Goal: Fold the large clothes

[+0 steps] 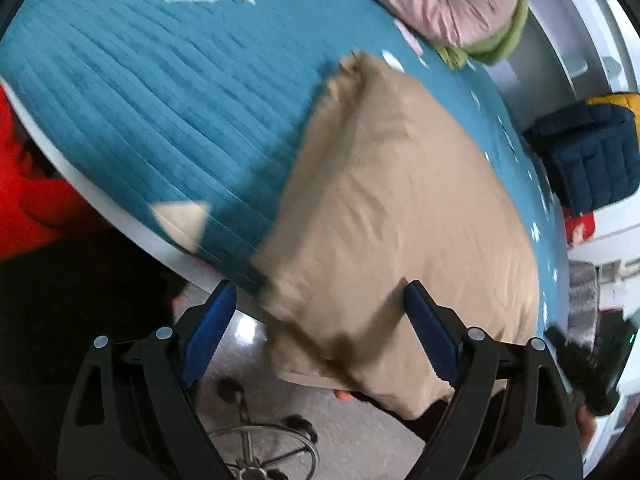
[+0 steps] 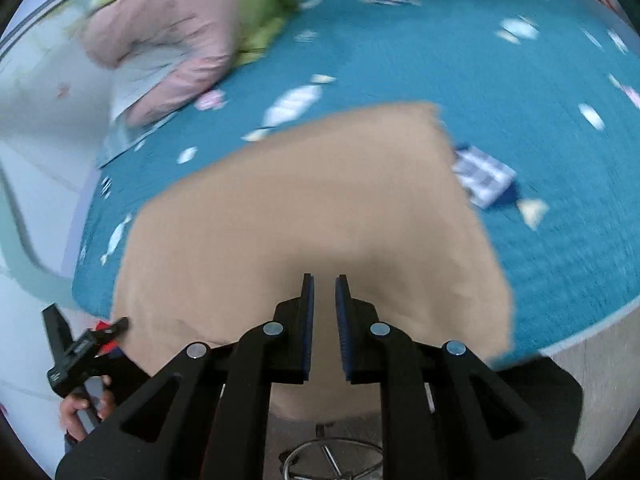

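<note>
Tan cloth, a large garment (image 1: 400, 200), lies across the near part of the bed (image 1: 160, 112), on a teal quilt printed with pale fish shapes, and its near edge hangs over the bed's side toward me. I cannot tell what kind of garment it is; both views are blurred.

My left claw (image 1: 316, 320) is spread wide and grips nothing, its 2 blue fingers (image 1: 210, 332) standing either side of the hanging corner without touching it as far as I can see. My right claw (image 2: 325, 320) is nearly clenched, with a narrow gap between its pads; the cloth lies beneath it, but I cannot tell whether any fabric is pinched there.

I judge the cloth light, soft and limp: it creases readily and will sag wherever it is not supported, though it should not slip much on the ribbed quilt. The best hold looks to be the 2 near corners or the hem along the hanging edge, 1 corner per claw, so the fold stays square.

No box or basket shows. At the far side of the bed sits a pink and green pile of bedding (image 2: 168, 36), and a small blue-and-white packet (image 2: 482, 176) lies just beside the garment's far right corner. A chair base (image 1: 256, 456) stands on the floor below.
</note>
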Action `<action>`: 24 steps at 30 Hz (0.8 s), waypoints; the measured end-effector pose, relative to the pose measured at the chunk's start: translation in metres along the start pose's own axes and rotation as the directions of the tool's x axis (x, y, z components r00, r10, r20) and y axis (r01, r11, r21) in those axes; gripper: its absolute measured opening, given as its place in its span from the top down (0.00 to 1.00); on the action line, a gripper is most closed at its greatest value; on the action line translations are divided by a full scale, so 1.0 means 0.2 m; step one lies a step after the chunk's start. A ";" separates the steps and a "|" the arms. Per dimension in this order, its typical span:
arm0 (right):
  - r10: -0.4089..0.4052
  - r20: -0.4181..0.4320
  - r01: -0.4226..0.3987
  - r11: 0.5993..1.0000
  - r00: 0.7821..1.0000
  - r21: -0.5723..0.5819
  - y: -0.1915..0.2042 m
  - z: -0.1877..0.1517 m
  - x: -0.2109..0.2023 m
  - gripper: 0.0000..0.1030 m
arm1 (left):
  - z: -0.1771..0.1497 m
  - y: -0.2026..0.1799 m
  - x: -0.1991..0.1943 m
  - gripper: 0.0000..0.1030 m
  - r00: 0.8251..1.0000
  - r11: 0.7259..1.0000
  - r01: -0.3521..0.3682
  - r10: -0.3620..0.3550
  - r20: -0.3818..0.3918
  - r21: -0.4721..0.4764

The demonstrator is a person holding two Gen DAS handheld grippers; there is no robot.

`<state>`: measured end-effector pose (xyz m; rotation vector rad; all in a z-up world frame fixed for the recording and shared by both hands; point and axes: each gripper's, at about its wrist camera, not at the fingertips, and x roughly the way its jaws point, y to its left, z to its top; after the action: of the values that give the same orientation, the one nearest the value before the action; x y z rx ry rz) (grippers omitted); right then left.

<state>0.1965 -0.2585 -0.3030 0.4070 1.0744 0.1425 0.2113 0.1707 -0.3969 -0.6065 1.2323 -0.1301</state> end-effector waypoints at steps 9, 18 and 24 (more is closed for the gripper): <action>0.060 -0.002 -0.060 0.998 0.998 -0.021 0.35 0.27 0.34 0.91 | -0.02 0.00 0.13 0.28 0.996 0.999 0.042 -0.041 -0.075 0.016; 0.024 -0.198 -0.006 0.996 0.980 0.089 0.29 0.36 0.83 0.95 | 0.01 -0.08 0.14 0.71 0.990 0.991 0.114 -0.106 -0.093 0.077; 0.113 -0.182 -0.098 0.991 0.977 0.093 0.29 0.24 0.56 0.91 | 0.02 -0.14 0.05 0.82 0.987 0.984 0.152 -0.147 -0.063 0.096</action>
<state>0.2970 -0.1825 -0.3536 0.5342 1.2469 0.2346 0.2251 0.1450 -0.3915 -0.6106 1.2256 -0.3355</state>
